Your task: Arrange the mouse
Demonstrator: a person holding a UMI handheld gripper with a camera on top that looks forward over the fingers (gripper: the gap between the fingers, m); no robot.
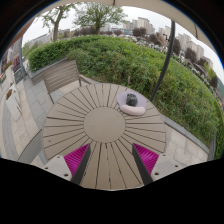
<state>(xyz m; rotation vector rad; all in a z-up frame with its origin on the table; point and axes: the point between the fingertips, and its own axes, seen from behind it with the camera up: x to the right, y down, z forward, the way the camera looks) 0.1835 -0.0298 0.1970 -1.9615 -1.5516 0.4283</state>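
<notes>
from left to right: your gripper (110,158) hangs over the near side of the round slatted table (75,125), fingers spread wide and holding nothing. the mouse (131,99) sits on its pad (131,107) at about one o'clock, well beyond the fingers. you look to be on the approach step, so next push forward and slightly right until the mouse lies between the pads.

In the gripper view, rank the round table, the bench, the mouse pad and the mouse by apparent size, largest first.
1. Round slatted table
2. Bench, though it stands farther off, so its true size is unsure
3. Mouse pad
4. Mouse, resting on the pad

The gripper is open above the table.
</notes>
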